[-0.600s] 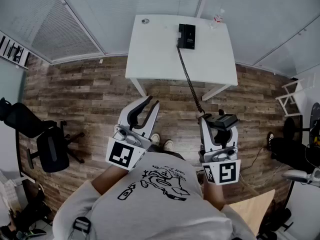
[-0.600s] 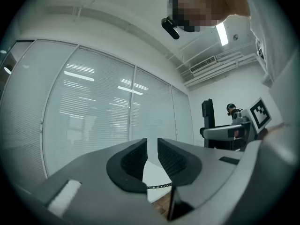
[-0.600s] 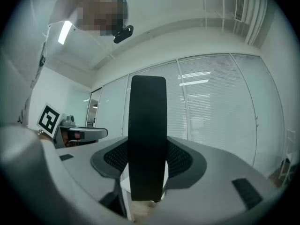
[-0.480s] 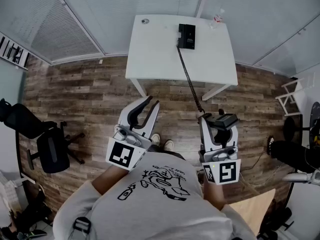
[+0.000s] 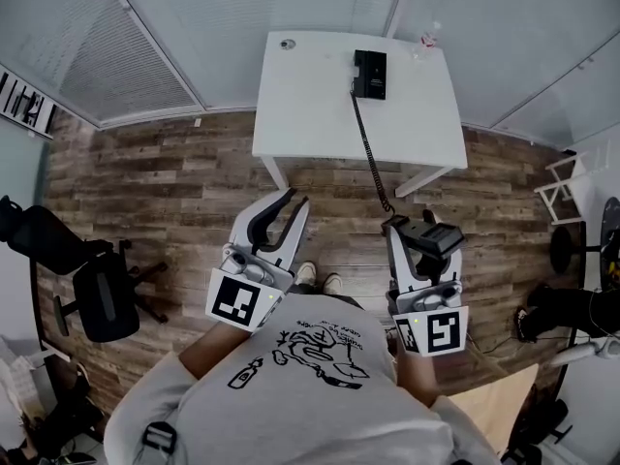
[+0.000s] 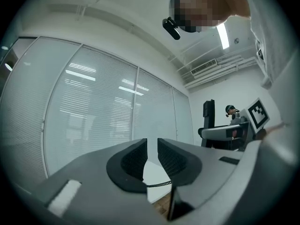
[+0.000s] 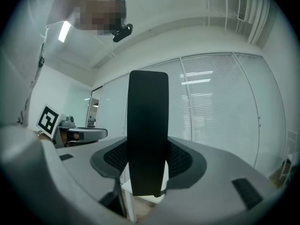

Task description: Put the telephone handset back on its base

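The black phone base (image 5: 369, 74) sits at the far side of the white table (image 5: 310, 105) ahead of me. Its coiled cord (image 5: 372, 153) runs down off the table's front edge to the black handset (image 5: 433, 233). My right gripper (image 5: 423, 235) is shut on that handset, which stands upright between the pads in the right gripper view (image 7: 147, 135). My left gripper (image 5: 283, 204) is held level beside it, open by a narrow gap with nothing between its jaws (image 6: 151, 156). Both grippers hang over the wooden floor, well short of the table.
A black office chair (image 5: 92, 289) stands at the left and a white rack (image 5: 562, 187) at the right. A small round object (image 5: 287, 43) and a small clear item (image 5: 427, 37) lie on the table's far edge. Glass walls with blinds close the room behind.
The table and phone base have shifted slightly right in the head view. Both grippers keep their pose, and the handset stays in the right one.
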Demonstrator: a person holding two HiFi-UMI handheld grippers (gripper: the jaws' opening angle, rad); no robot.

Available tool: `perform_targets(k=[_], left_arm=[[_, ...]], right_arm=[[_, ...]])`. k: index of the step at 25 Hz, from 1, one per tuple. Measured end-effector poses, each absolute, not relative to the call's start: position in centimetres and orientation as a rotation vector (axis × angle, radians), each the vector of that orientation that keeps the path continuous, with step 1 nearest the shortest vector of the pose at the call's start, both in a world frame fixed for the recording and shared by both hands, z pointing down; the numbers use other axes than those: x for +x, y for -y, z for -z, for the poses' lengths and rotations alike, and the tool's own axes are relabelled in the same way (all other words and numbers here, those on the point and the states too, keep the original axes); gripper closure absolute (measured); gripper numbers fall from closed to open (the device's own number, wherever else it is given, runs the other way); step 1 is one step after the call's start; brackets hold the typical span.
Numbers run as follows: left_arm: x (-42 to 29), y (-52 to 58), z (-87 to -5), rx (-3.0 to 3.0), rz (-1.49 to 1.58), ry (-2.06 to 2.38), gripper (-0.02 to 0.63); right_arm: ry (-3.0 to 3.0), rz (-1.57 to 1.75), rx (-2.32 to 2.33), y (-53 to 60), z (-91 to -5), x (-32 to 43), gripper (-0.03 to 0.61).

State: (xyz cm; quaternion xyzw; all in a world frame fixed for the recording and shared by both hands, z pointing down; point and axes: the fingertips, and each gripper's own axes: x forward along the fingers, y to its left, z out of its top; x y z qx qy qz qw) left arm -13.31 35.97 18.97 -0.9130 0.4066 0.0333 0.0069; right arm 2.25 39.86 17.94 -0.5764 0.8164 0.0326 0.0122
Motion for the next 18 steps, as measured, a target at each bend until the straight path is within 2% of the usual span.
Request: perform_targets(k=[18], left_arm=[[-15.2, -32.8, -20.1, -2.886, -0.085, -1.221, 0.549]], right_arm=[[-2.538, -0.105, -1.831, -36.4, -18.8, 0.3, 0.370]])
